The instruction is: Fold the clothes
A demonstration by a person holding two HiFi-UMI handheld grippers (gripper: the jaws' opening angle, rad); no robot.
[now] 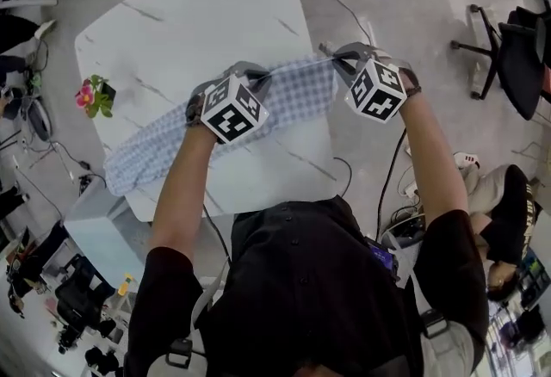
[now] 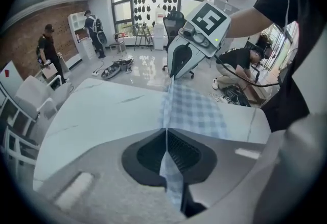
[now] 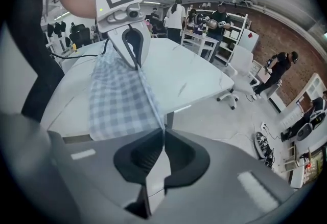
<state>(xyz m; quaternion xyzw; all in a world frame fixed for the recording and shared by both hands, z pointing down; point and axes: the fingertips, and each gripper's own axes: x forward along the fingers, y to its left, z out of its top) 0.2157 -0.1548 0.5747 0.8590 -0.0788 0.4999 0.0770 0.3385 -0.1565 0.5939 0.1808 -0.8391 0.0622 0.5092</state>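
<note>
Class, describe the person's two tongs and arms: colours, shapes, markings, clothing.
The left tongs and right tongs have grey shells with black ribbed pads. Each carries a white cube with black square markers. A black cable trails from the right one. The shirt is black, short-sleeved.

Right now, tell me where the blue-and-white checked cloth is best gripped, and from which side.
Grip the short end's hem at its two corners, coming from the person's side. The cloth lies flat on the white marble table, so only an edge fits between jaws; the left gripper and right gripper are shut on that taut edge.
</note>
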